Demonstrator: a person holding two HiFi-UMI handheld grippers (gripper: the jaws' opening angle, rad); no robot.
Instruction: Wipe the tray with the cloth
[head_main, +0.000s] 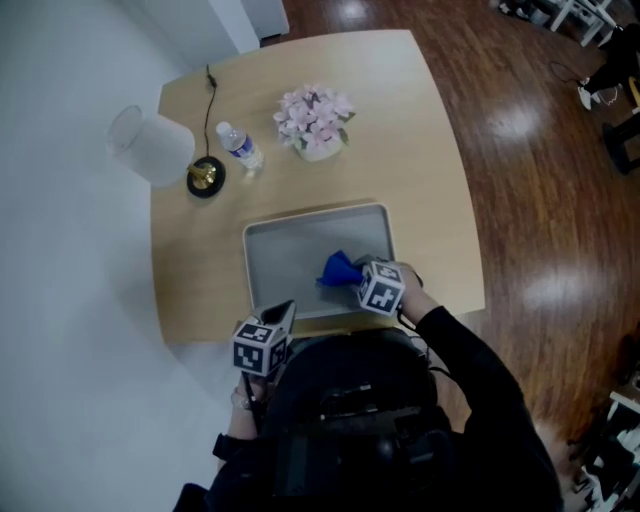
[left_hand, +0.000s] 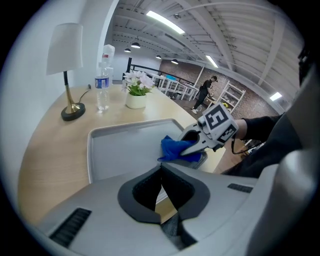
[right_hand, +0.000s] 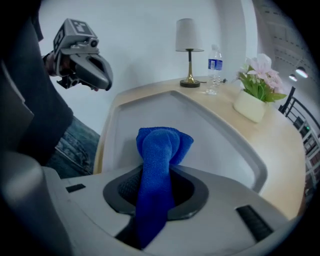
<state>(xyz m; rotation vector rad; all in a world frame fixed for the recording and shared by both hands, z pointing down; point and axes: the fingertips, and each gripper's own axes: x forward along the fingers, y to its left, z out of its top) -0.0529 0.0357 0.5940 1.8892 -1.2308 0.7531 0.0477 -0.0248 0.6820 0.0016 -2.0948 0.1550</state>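
A grey tray (head_main: 290, 250) lies on the wooden table near its front edge. My right gripper (head_main: 362, 274) is shut on a blue cloth (head_main: 338, 270), which rests on the tray's near right part. In the right gripper view the cloth (right_hand: 159, 155) runs up between the jaws and bunches over the tray (right_hand: 210, 130). My left gripper (head_main: 281, 314) hovers over the tray's near left edge, its jaws shut with nothing between them. From the left gripper view I see the right gripper (left_hand: 194, 144) with the cloth (left_hand: 172, 148) on the tray (left_hand: 120, 145).
A lamp (head_main: 160, 148) with a white shade, a water bottle (head_main: 240, 147) and a pot of pink flowers (head_main: 316, 120) stand at the back of the table (head_main: 430, 170). A white wall runs along the left, wooden floor on the right. A person (left_hand: 206, 89) stands far off.
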